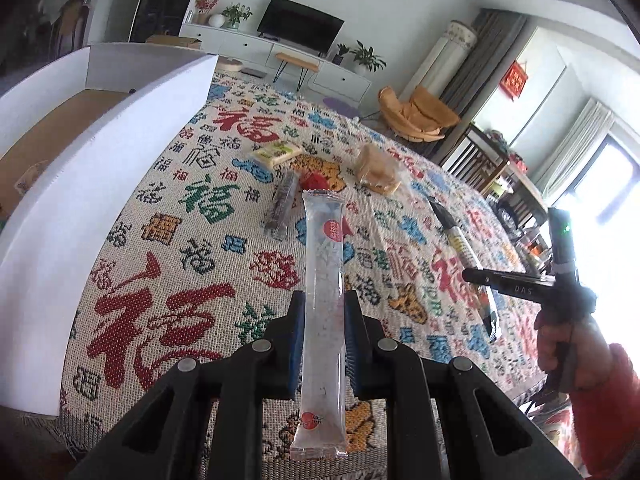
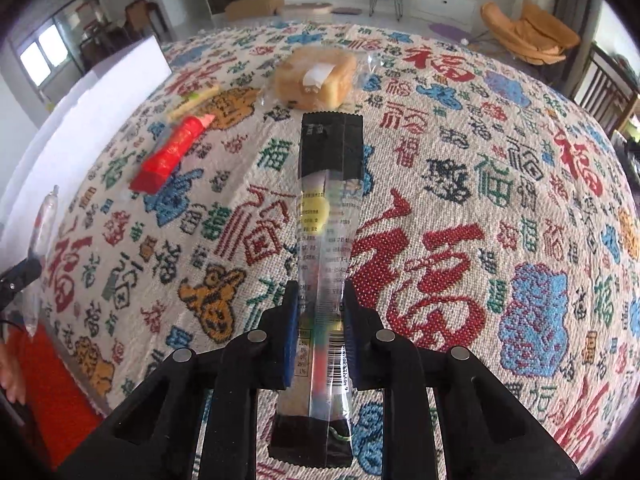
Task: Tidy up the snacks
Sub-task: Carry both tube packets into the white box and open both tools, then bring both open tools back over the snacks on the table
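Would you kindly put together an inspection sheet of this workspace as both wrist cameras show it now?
Surface: woven tablecloth with coloured Chinese characters, covering the table.
Job's things: clear long stick sachet in the left gripper; black-ended clear snack stick in the right gripper; bagged bread loaf, red wrapped packet, pale green-labelled packet and clear dark-filled stick lying on the cloth; open white cardboard box at the left edge.
Clutter: nothing seen.
Grippers: both sets of fingers closed on their sticks, held above the cloth.
Cables: nothing seen.
Surroundings: living room with black television, orange lounge chair, potted plants.
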`<action>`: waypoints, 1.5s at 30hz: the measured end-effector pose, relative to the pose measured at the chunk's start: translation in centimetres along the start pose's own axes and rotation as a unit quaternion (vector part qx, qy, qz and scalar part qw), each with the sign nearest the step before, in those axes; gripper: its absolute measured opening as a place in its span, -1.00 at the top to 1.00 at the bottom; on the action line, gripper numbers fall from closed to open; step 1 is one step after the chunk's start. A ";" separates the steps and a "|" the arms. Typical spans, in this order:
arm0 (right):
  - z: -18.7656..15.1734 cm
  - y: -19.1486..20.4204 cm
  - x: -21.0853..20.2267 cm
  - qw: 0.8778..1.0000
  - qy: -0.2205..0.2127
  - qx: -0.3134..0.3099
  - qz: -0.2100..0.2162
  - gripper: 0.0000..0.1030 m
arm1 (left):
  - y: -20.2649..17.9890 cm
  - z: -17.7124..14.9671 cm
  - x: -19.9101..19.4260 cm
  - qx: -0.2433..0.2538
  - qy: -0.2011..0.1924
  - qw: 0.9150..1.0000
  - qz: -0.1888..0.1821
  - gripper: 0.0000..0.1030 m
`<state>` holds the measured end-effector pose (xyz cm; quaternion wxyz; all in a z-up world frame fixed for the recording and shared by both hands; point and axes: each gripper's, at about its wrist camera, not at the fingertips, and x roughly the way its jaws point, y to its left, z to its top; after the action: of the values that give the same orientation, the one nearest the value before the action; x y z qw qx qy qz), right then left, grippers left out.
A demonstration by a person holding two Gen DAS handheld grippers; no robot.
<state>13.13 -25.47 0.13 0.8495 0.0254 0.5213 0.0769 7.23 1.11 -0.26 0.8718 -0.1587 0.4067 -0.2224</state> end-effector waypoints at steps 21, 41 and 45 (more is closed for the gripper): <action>17.3 36.0 -4.3 0.946 -0.136 -0.201 0.216 0.46 | 18.6 9.2 -11.4 -0.146 -0.111 0.960 0.212 0.32; 5.6 8.2 1.3 0.980 -0.159 -0.111 -0.055 -0.33 | 5.3 6.0 -6.3 -0.006 -0.134 0.986 0.100 -0.68; 2.3 -0.6 2.7 0.988 -0.112 -0.023 -0.099 -0.33 | 0.3 2.8 -1.5 0.031 -0.068 0.996 0.056 -0.80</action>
<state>16.44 -25.57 -1.23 0.9064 -0.0376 0.4207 0.0008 8.64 2.41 2.32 0.9132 -0.1229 0.3472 -0.1743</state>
